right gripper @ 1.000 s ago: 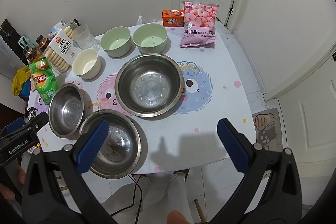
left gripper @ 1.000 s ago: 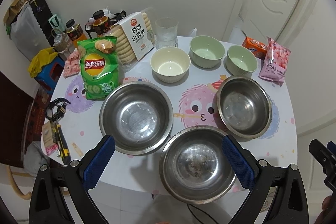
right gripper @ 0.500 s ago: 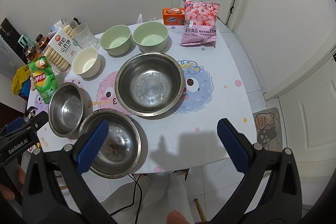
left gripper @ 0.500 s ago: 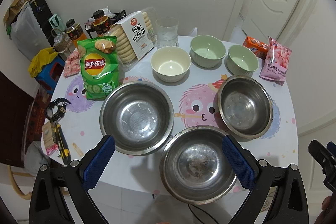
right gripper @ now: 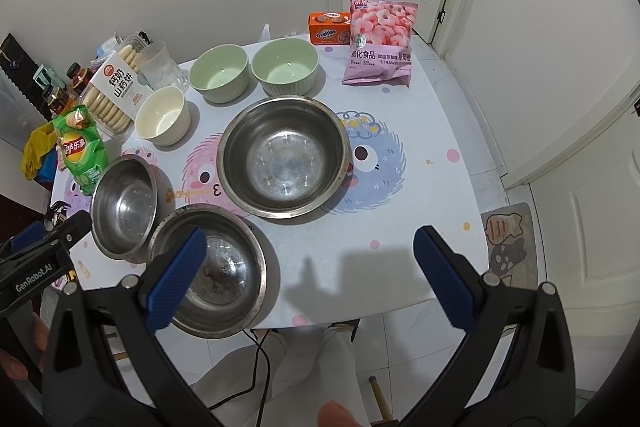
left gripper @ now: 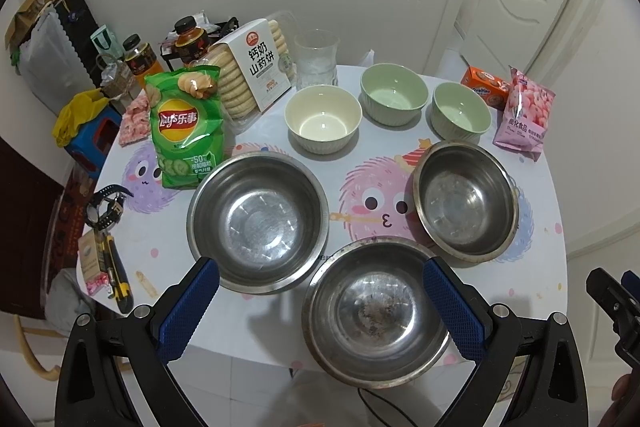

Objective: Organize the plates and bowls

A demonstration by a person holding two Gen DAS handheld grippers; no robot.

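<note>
Three steel bowls stand on the round table (left gripper: 140, 255): a large left one (left gripper: 258, 223), a front one (left gripper: 378, 311) at the near edge, a right one (left gripper: 466, 201). Behind them sit a cream bowl (left gripper: 323, 118) and two green bowls (left gripper: 393, 99) (left gripper: 460, 117). My left gripper (left gripper: 320, 301) is open, held above the near edge with nothing between its fingers. My right gripper (right gripper: 310, 275) is open too, above the table's near right part, empty. In the right wrist view the largest steel bowl (right gripper: 285, 157) is central, the front bowl (right gripper: 208, 269) lies under the left finger.
A green crisp bag (left gripper: 186, 127), biscuit box (left gripper: 256, 67), glass (left gripper: 317, 59), bottles (left gripper: 192, 41), pink snack bag (left gripper: 524, 115) and orange box (left gripper: 484, 87) ring the far side. A watch (left gripper: 106, 209) and utility knife (left gripper: 114, 271) lie at the left edge. A cable (right gripper: 256, 359) hangs below.
</note>
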